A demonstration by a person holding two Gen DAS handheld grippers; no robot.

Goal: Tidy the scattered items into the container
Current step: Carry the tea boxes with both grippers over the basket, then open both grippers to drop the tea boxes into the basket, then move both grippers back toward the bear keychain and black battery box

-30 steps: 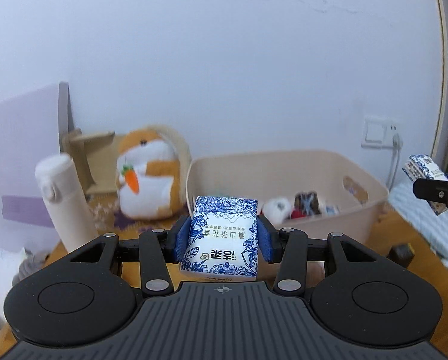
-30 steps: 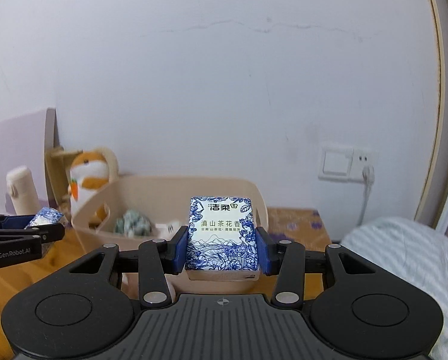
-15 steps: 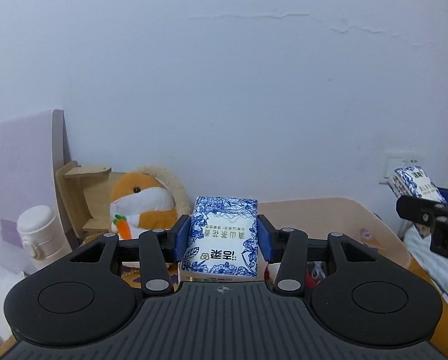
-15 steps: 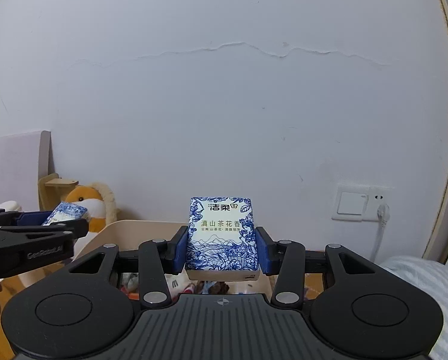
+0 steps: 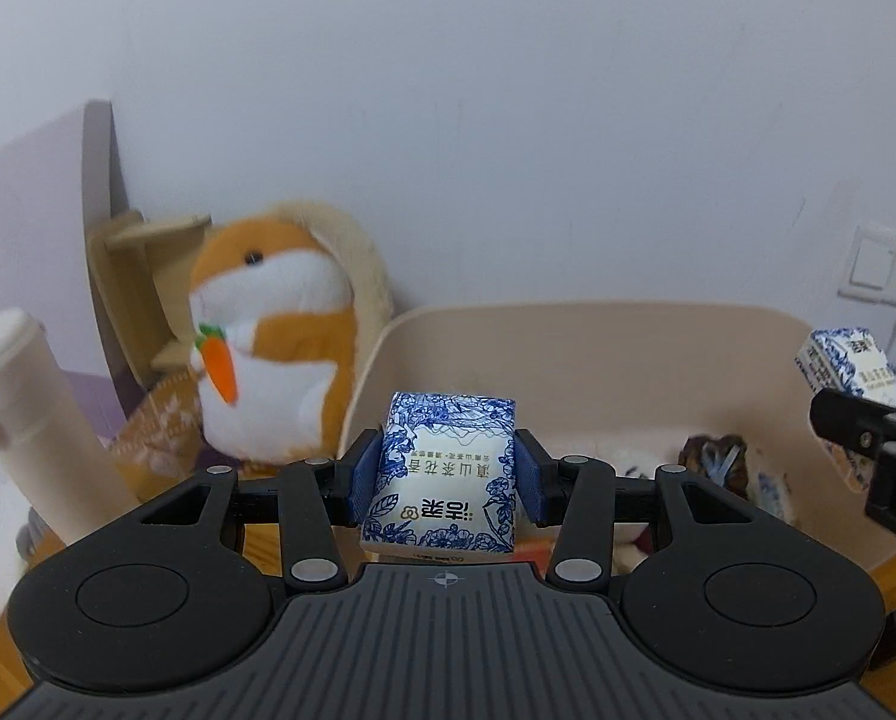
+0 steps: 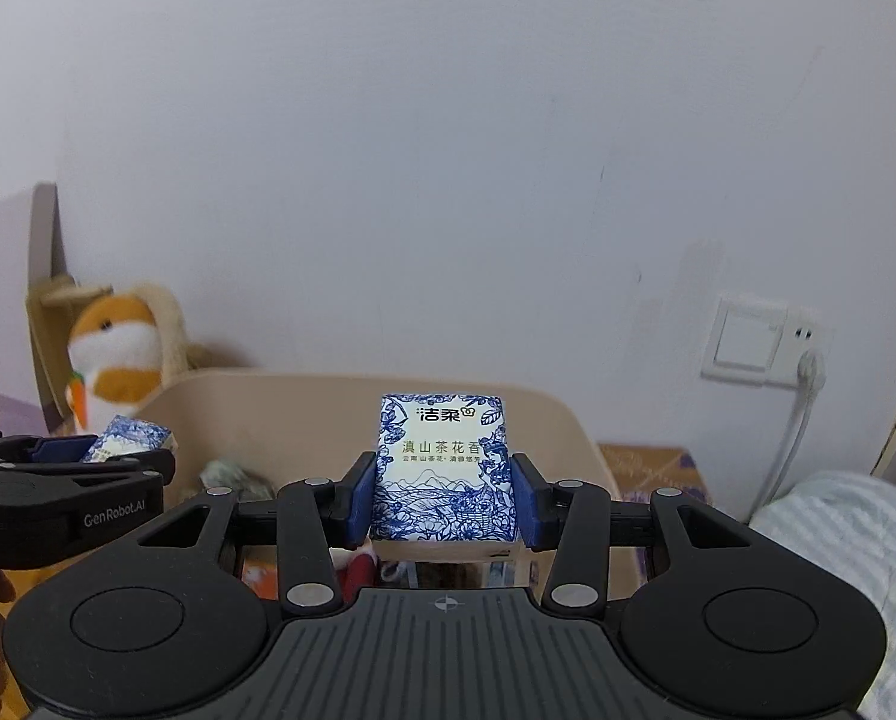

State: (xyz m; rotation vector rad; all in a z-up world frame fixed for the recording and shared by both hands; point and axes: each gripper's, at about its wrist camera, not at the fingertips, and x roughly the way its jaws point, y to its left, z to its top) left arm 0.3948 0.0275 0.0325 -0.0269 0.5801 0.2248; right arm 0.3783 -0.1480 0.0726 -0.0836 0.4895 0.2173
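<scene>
While your left gripper (image 5: 448, 477) clamps one tissue pack (image 5: 445, 474), your right gripper (image 6: 445, 483) clamps another pack (image 6: 445, 468), both above the bin (image 5: 598, 354).

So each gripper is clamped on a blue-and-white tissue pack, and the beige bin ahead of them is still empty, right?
Not quite. Both hold packs: the left gripper its tissue pack, the right gripper its own pack. But the beige bin is not empty: the left wrist view shows several items inside.

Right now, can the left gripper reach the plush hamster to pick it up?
Probably not: the left gripper is shut on a tissue pack, so its jaws are full. The plush hamster sits outside the bin.
</scene>
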